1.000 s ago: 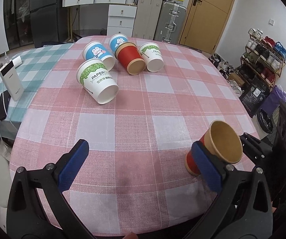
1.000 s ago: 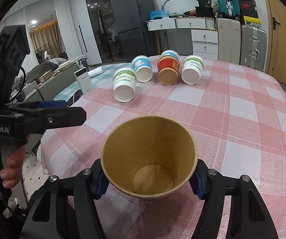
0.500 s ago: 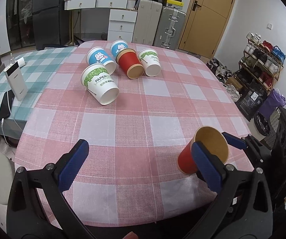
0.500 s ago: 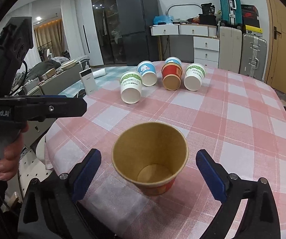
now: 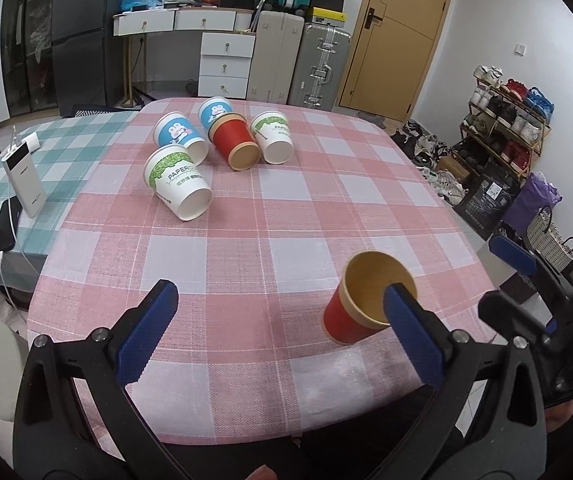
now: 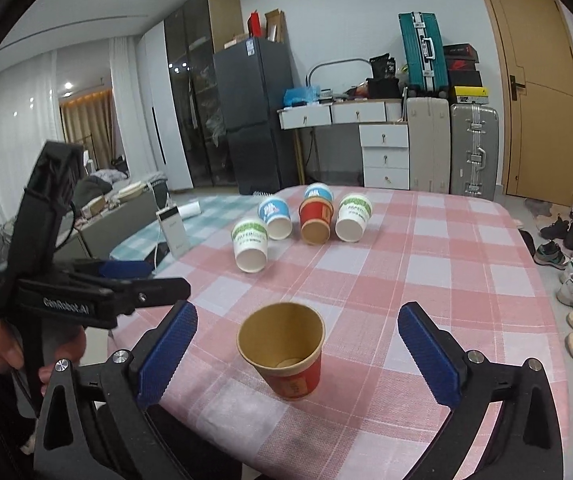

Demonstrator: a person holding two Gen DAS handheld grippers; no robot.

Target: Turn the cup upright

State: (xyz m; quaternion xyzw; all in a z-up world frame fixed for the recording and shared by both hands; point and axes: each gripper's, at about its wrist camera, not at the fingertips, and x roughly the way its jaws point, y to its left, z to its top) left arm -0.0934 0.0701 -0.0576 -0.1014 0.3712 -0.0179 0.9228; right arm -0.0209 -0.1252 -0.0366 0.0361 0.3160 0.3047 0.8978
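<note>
Right tongs (image 6: 296, 354) let go, now spread wide and backed off; red cup (image 6: 284, 350) stands upright on table (image 6: 466, 280). Left tongs (image 5: 282, 338) apart, empty. Five cups left lying

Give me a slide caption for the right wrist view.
Open right tongs frame an upright red paper cup on the pink checked tablecloth; five cups lie tipped beyond.

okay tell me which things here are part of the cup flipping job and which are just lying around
Job:
upright red cup
five cups on their sides
right tongs, open
left tongs, open

Lying about:
power bank
phone
suitcases
shoe rack
</note>
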